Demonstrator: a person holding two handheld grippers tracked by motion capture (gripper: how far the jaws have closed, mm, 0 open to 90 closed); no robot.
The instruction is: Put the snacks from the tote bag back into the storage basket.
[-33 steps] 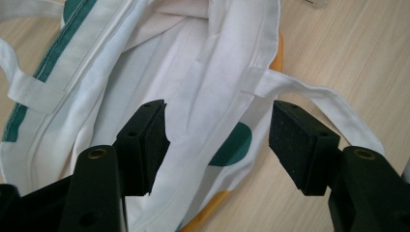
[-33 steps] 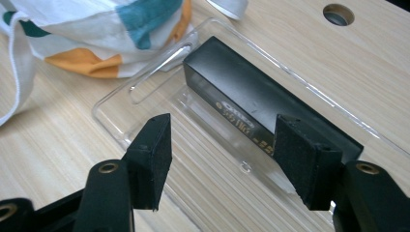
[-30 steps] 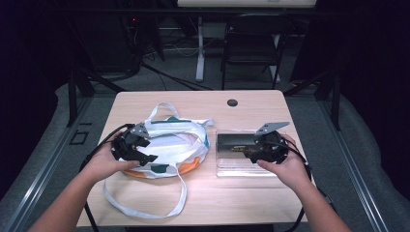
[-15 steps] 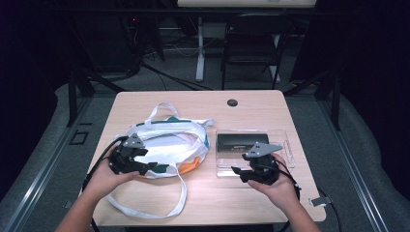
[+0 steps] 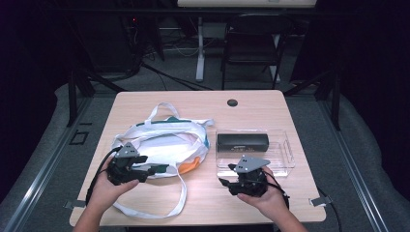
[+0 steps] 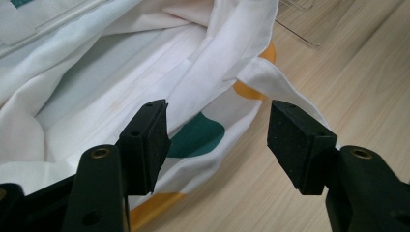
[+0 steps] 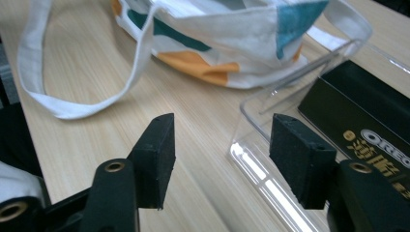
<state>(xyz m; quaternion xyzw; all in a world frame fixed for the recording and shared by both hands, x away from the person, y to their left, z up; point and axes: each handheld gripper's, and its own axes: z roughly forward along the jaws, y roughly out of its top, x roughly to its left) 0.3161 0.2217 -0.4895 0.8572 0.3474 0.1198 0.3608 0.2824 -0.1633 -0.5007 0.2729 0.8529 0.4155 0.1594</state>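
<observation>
A white cloth tote bag (image 5: 159,145) with teal and orange patches lies on the table's left half, and one long handle loops toward the front edge. My left gripper (image 5: 162,168) is open at the bag's near edge. Its own view has the bag's cloth (image 6: 121,82) between and beyond the jaws. A clear plastic tray (image 5: 278,162) on the right holds a black Oreo box (image 5: 241,142). My right gripper (image 5: 223,182) is open over bare wood in front of the tray's near left corner (image 7: 246,145), with the box (image 7: 367,116) beside its right jaw.
The wooden table (image 5: 203,104) has a round black cable grommet (image 5: 232,102) near its far edge. A black chair (image 5: 254,46) and a white desk leg (image 5: 199,48) stand behind the table. Cables trail off the front edge on both sides.
Both hands have drawn back toward the front edge. The right gripper came off the tray and box to the wood before it. The left gripper slid to the bag's near edge.
</observation>
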